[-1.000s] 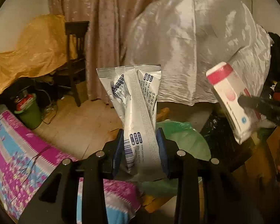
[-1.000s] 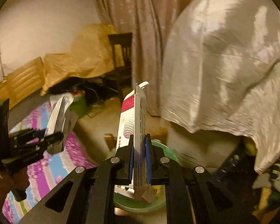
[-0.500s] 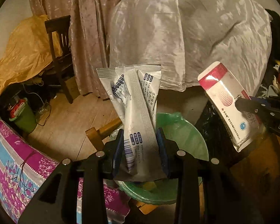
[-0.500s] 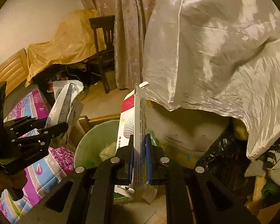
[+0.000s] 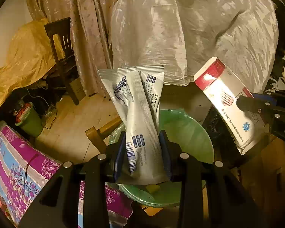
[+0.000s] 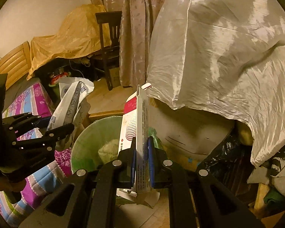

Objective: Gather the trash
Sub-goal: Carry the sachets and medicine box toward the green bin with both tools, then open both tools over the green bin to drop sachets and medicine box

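A silver pouch [image 5: 140, 114] with blue print, a red-and-white carton [image 5: 226, 102], and a green-lined bin [image 5: 188, 131].

Both wrist cameras look steeply down, close above the green-lined bin [image 5: 188, 131] [image 6: 89, 142]. The left views it from the left side, the right from the right; both share the bin and the chair [image 5: 61, 57] [image 6: 109, 43] beyond it.

A pale wooden floor [image 5: 70, 121] carries everything. A green-lined bin [image 6: 89, 133] stands on it, just beside the corner of a bed with a purple flowered cover [image 5: 15, 163]. Farther back, a small green bucket [image 5: 31, 124] sits near a dark wooden chair [image 6: 109, 43] and a small cardboard box [image 6: 115, 77], with cables [image 5: 49, 114] lying on the boards between them.
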Demonstrator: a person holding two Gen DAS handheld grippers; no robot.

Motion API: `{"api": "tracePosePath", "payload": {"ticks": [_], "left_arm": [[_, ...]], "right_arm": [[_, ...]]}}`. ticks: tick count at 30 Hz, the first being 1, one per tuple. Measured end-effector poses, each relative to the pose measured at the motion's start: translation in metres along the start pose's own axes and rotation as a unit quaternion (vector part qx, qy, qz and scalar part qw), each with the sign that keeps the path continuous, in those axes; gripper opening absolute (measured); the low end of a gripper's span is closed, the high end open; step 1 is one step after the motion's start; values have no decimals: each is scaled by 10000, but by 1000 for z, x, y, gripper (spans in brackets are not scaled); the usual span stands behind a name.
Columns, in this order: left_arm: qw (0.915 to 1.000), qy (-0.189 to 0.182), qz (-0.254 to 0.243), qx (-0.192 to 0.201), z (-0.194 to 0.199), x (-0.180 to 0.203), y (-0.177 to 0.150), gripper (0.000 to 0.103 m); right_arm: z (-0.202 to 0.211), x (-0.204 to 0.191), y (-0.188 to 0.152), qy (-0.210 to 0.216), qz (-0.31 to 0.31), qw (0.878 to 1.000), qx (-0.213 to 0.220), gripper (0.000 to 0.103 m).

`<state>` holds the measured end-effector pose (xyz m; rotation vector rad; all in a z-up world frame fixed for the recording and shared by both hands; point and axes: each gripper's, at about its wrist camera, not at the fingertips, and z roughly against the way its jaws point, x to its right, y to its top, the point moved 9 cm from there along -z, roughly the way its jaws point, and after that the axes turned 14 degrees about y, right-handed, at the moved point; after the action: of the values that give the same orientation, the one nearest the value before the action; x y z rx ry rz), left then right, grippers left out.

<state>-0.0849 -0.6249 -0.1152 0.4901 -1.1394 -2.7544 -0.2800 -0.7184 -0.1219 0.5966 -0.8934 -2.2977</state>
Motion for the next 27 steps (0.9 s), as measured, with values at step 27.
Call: {"api": "tracePosePath", "payload": {"ticks": [27], "left_arm": [[9998, 66, -168, -43, -5, 7, 1, 34]], "right_arm": [[-16, -5, -3, 248, -32, 9997, -85, 12]]}}
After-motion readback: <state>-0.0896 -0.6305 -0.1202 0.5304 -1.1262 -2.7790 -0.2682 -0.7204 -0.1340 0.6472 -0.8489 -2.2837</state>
